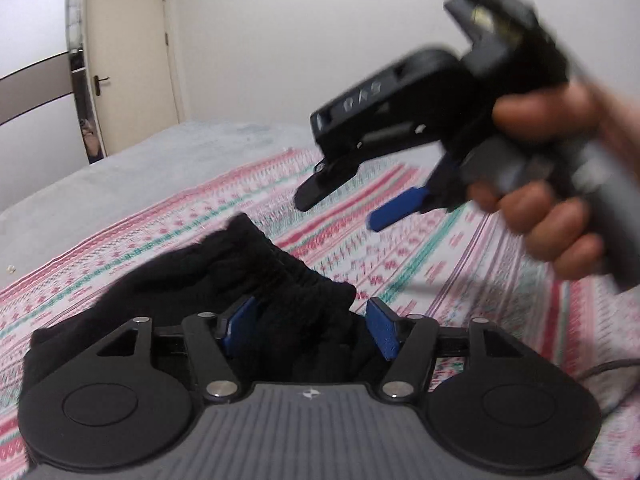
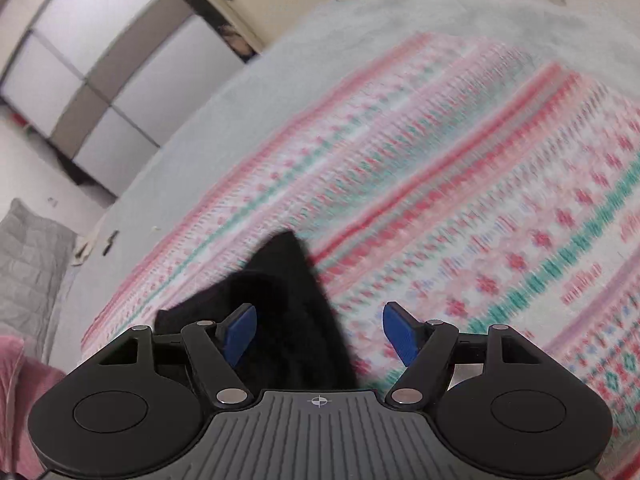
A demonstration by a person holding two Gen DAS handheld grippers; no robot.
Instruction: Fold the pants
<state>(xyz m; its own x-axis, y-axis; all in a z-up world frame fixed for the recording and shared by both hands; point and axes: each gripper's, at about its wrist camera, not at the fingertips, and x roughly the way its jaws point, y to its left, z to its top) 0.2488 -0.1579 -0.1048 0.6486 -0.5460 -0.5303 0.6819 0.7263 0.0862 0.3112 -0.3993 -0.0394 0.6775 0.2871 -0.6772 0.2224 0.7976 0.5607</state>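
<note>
Black pants (image 1: 224, 280) lie bunched on the patterned bedspread (image 1: 168, 216), gathered waistband uppermost. My left gripper (image 1: 310, 326) is open just above them, with cloth between its blue pads but not clamped. My right gripper (image 1: 340, 208) is held by a hand in the air above and right of the pants, open and empty. In the right wrist view the right gripper (image 2: 320, 330) is open over a pointed corner of the pants (image 2: 288, 292), which lies near its left pad; it holds nothing. Both views are motion-blurred.
The bed carries a pink, white and green patterned spread (image 2: 480, 200) with a grey sheet (image 2: 280, 60) beyond it. A door (image 1: 128, 60) and wardrobe panels (image 2: 100, 80) stand past the bed. A grey pillow (image 2: 28, 264) lies at the left.
</note>
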